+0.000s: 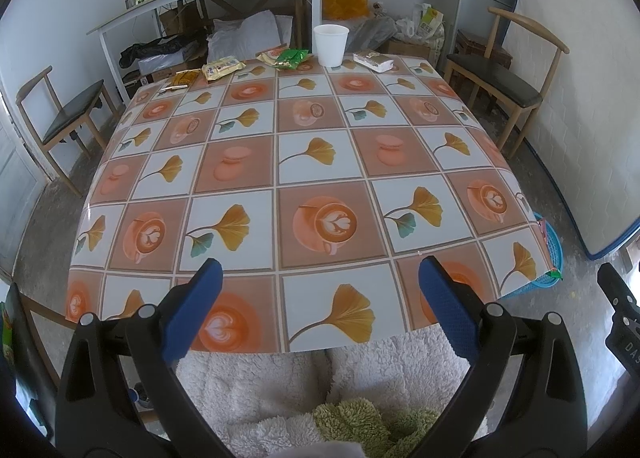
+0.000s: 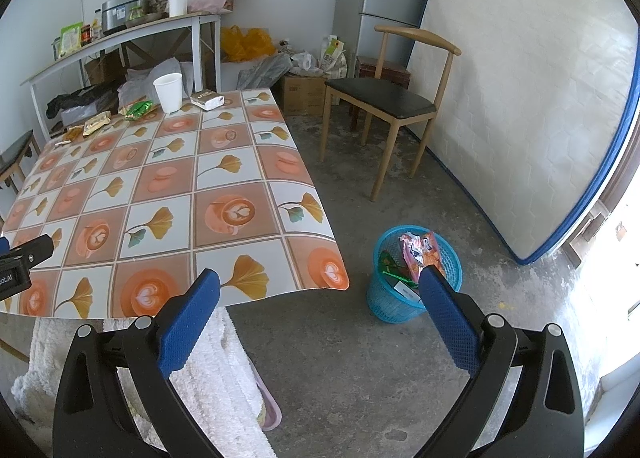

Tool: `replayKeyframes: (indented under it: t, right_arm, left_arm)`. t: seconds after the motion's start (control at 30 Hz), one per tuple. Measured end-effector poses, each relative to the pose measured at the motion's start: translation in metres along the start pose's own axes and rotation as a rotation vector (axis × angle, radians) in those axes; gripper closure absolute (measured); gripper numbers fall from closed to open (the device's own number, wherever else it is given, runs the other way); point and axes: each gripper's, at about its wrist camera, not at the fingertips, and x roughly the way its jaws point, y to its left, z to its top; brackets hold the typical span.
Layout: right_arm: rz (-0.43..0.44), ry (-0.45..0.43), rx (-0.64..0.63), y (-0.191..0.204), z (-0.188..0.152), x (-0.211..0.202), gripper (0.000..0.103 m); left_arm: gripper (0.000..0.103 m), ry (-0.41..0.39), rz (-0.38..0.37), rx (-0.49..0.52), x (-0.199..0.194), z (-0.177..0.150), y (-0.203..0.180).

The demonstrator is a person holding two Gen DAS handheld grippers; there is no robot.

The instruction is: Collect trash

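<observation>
We see both tongs spread wide and holding nothing: the left tongs [image 1: 318, 278] hang over the near edge of the surface [image 1: 320, 162], and the right tongs [image 2: 320, 290] hang past its right corner, above the floor.

The trash lies in a row along the far edge of the surface, in the upper middle of the left view: a white paper cup [image 1: 330, 44], a green wrapper [image 1: 293, 57], a yellow snack packet [image 1: 222, 67], a whitish packet [image 1: 375, 59] right of the cup, and an orange wrapper [image 1: 186, 77] with a thin stick [image 1: 173, 88] at the left end.

We judge all of them very light. The wrappers look thin, soft and glossy, so they may slide on the smooth cloth; a pinch on a raised, crumpled fold should hold better than pressing on the flat part. The cup is stiff but easy to crush and to tip; we would take its rim or wall with gentle pressure. The stick lies flat and seems hardest to pick.

The right view shows what the left one almost hides: the blue basket [image 2: 416, 278] on the floor, in the lower right of the frame, already with about 3 wrappers inside. In the left view only its edge appears beside the surface. The left view shows the row of trash more from the front.
</observation>
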Motion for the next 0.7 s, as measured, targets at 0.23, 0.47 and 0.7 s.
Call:
replayKeyframes:
  t: [0.23,0.47,0.7]
  right_arm:
    - [0.000,-0.001,0.001,0.0002,0.0000,-0.0002,0.006]
    - [0.000,0.000,0.000,0.0001,0.0002,-0.0003,0.006]
    - [0.000,0.000,0.000,-0.0003,-0.0001,-0.0002,0.006]
  left_arm:
    - [0.008,-0.001,0.000,0.001,-0.0003,0.0002,-0.0003]
    - [0.008,0.005,-0.004,0.004,0.0020,-0.0007,0.0005]
    - [0.008,0.006,-0.005,0.004,0.0016,-0.0007,-0.0001]
